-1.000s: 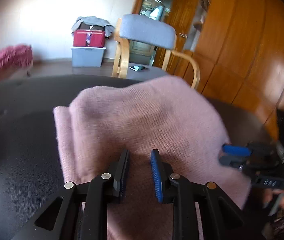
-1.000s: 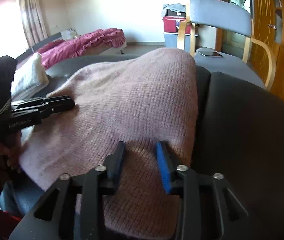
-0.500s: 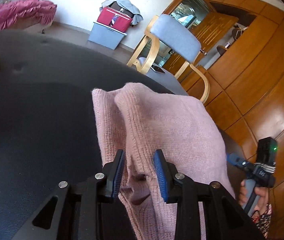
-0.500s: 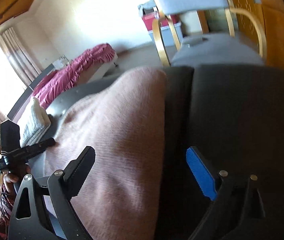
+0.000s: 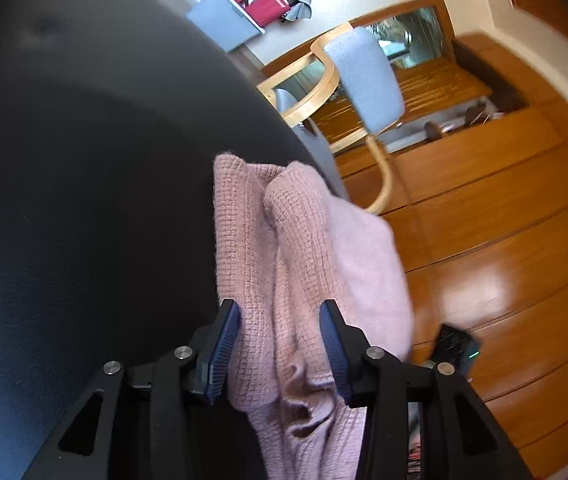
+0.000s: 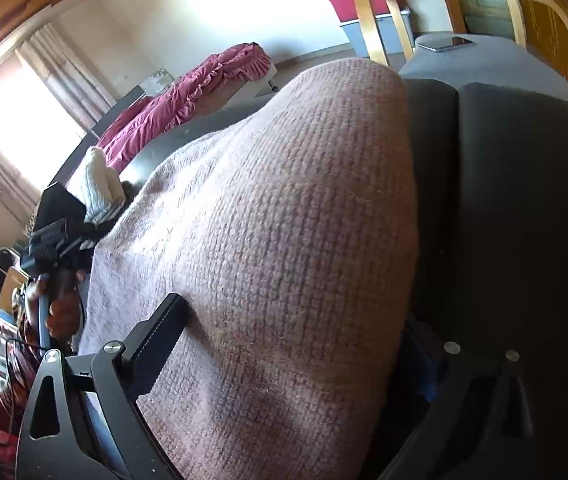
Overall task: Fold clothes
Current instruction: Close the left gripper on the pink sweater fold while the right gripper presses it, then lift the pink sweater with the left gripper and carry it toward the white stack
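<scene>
**Pink knit doubled over on the dark surface, one gripper on it**

The pink knitted garment (image 5: 284,248) lay on the dark padded surface (image 5: 84,200), near that surface's edge on the side of the wooden cabinets (image 5: 503,220). In the left wrist view it showed at least two layers: one ridge of knit sat against another, with a paler layer spilling toward the edge. In the right wrist view the same garment (image 6: 284,240) filled most of the frame as one broad, smooth, rounded face.

The left gripper (image 5: 280,344) had a bunched section of the knit between its blue pads, cloth touching both; it appeared to be pinching the garment, though the jaws stood fairly wide around the thick bundle. The right gripper (image 6: 295,356) was spread wide, its near finger resting at the garment's edge and its far finger mostly hidden behind the cloth, gripping nothing.

As a judgement, the garment was at least partly folded, since layers already overlapped. Whether further folds remained, or this was a finished bundle being shifted or tidied, the pictures did not settle.

Beyond it stood a grey-cushioned wooden chair (image 5: 363,76), a red case on a grey bin (image 5: 256,4), and a bed with a magenta cover (image 6: 188,104).
</scene>
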